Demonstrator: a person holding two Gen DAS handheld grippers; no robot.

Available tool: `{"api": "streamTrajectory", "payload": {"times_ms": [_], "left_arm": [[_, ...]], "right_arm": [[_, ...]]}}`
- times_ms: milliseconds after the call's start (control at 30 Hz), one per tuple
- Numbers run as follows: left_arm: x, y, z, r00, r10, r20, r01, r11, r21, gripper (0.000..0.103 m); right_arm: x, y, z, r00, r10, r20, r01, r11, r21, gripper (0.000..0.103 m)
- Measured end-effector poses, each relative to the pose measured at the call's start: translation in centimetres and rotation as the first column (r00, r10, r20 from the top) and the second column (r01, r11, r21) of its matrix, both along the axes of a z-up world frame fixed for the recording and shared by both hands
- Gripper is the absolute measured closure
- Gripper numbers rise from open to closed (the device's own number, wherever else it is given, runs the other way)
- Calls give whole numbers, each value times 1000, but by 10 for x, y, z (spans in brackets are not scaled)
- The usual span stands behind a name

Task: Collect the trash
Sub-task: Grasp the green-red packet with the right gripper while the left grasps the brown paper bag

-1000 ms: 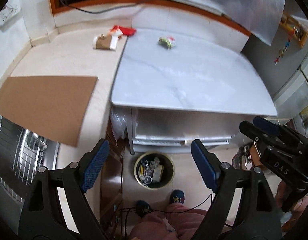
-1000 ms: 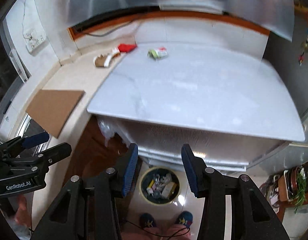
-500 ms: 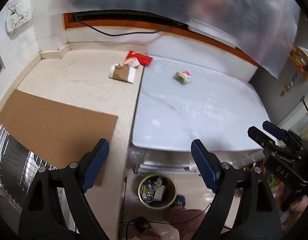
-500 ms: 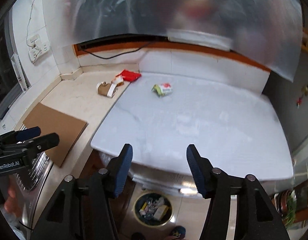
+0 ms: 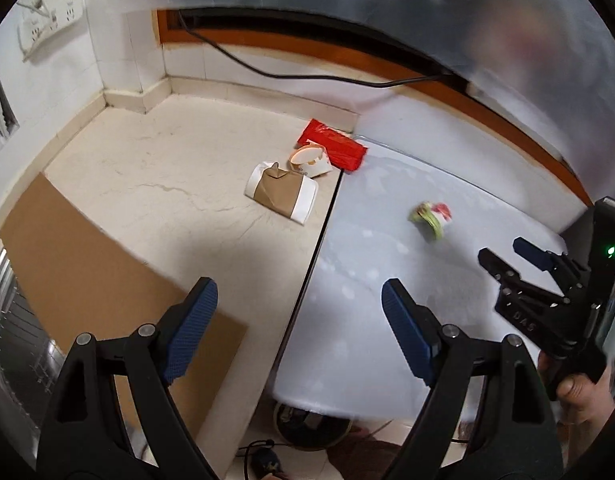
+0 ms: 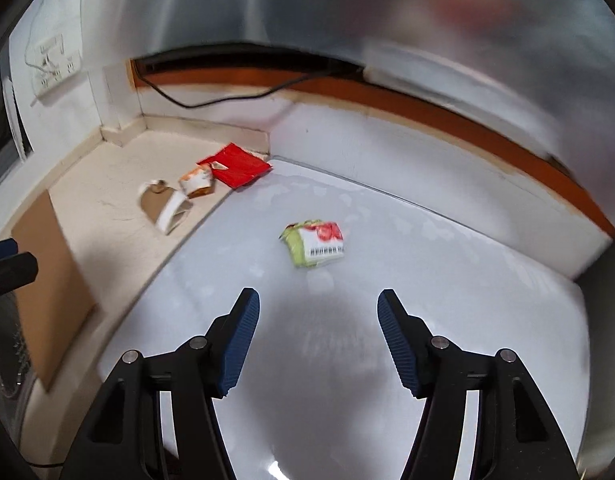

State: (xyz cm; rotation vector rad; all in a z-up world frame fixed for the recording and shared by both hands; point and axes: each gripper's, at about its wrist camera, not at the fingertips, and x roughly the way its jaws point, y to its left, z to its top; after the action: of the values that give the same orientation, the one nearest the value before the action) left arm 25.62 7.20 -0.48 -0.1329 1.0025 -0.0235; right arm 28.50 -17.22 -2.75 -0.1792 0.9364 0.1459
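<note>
Four pieces of trash still lie on the table, so by the look of it the collecting is either unstarted or only partly done. On the white table a crumpled green-and-red wrapper sits alone, just beyond the right gripper, whose jaws stand wide apart and hold nothing. It seems the natural first pick for that hand. Farther off and to the left, on the beige stone part of the table, three pieces cluster: a flattened brown-and-white paper cup, a small torn orange-and-white cup touching it on the far side, and a red wrapper at the seam between the two surfaces. The left gripper hangs over that seam, nearer than the cluster, its jaws also spread wide and empty. A bin peeks out below the near edge of the table. A cardboard sheet lies at the near left.
</note>
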Motion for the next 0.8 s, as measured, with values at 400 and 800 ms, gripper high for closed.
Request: {"api": "streamTrajectory", "payload": {"times_ms": [400, 800], "left_arm": [[85, -1, -63, 974, 192, -123, -203, 975, -86, 21], [127, 17, -81, 924, 348, -160, -371, 916, -152, 21]], "right_arm": [[84, 22, -81, 984, 161, -76, -169, 980, -110, 34], [138, -1, -97, 989, 133, -70, -132, 991, 19, 58]]}}
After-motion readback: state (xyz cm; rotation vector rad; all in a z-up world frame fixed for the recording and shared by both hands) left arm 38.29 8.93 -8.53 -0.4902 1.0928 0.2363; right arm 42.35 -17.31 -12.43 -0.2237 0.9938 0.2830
